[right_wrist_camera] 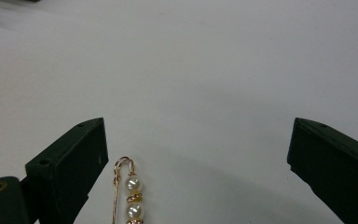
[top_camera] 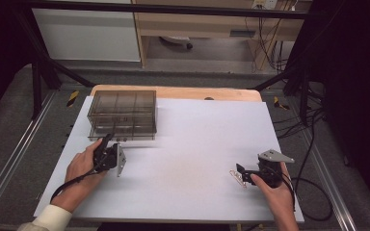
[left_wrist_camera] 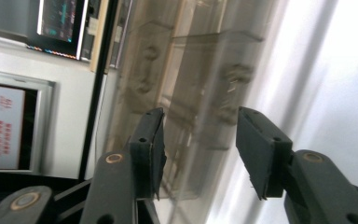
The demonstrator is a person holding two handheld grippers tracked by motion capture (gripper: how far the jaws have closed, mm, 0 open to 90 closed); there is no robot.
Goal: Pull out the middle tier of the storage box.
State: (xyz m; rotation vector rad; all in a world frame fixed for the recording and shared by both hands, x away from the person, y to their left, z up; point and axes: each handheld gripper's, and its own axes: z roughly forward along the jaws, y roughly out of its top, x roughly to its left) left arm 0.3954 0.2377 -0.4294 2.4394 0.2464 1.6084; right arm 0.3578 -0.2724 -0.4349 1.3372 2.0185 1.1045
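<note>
White sheet over a wooden table: pin not yet picked up, drawer box shut.

High view: the left gripper (top_camera: 110, 142) sat at the front of the smoky plastic drawer box (top_camera: 122, 114), far left on the white sheet (top_camera: 192, 144), while the right gripper (top_camera: 241, 171) hovered by the pearl pin (top_camera: 237, 177). Left gripper view: its jaws stood partly spread, nothing pinched, the box (left_wrist_camera: 200, 107) just ahead with no drawer visibly pulled out. Right gripper view: jaws wide apart, the pin (right_wrist_camera: 129, 193) lying untouched between them. I judged grasping, opening and stowing all remained.
</note>
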